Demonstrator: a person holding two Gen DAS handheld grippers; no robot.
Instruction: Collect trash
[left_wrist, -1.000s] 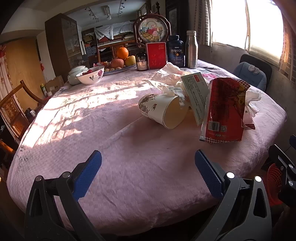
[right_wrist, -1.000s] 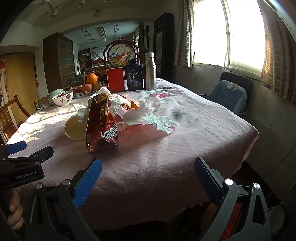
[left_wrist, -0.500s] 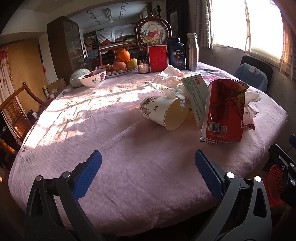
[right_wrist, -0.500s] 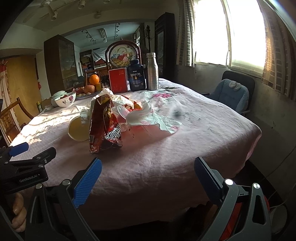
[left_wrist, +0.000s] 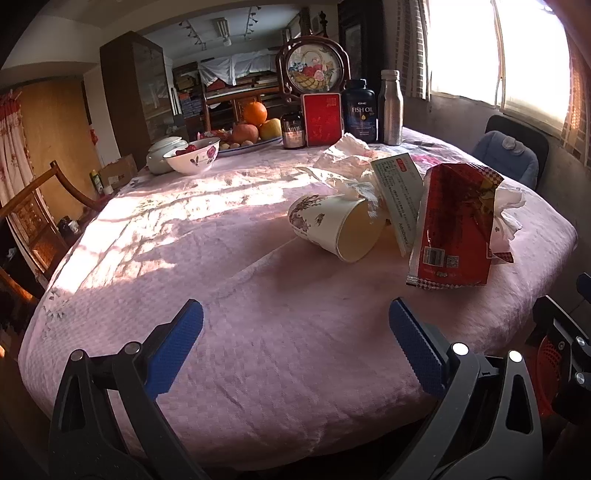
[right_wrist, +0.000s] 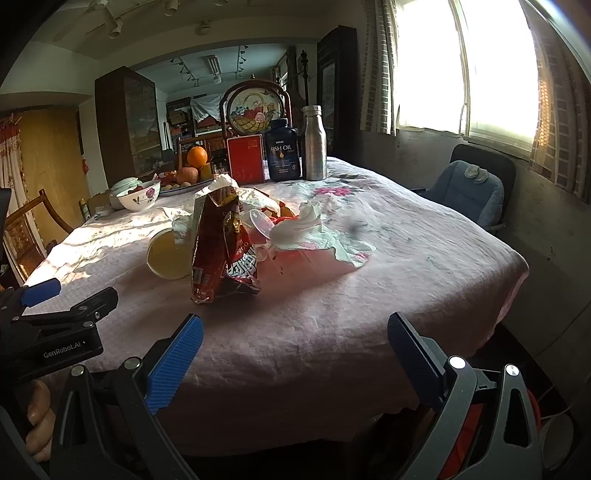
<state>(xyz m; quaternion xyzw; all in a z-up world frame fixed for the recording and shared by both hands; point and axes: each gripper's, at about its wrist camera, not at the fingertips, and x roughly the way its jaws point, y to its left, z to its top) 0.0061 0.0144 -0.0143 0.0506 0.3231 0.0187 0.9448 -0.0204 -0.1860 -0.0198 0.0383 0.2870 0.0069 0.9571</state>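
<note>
Trash pile on my pink-clothed table (left_wrist: 258, 332): a red snack bag (left_wrist: 456, 225) stands upright at 2 o'clock in the left wrist view, a tipped paper cup (left_wrist: 338, 227) touching a leaflet (left_wrist: 399, 195) at its 9 o'clock, crumpled tissues (left_wrist: 347, 155) behind. Beyond, at 12 o'clock, stand a fish oil bottle (left_wrist: 358, 110), metal flask (left_wrist: 390, 107), red box (left_wrist: 322, 119) and fruit plate (left_wrist: 251, 129). My left gripper (left_wrist: 295, 345) and right gripper (right_wrist: 295, 347) hover at the near edge, jaws spread wide, holding nothing, with bare cloth between them and the pile.

A red snack bag (left_wrist: 456, 225) is propped upright; at its 9 o'clock a floral paper cup (left_wrist: 334, 227) is tipped on its side, mouth toward the camera. Crumpled white tissues (left_wrist: 347, 157) are strewn at 12 o'clock.
</note>
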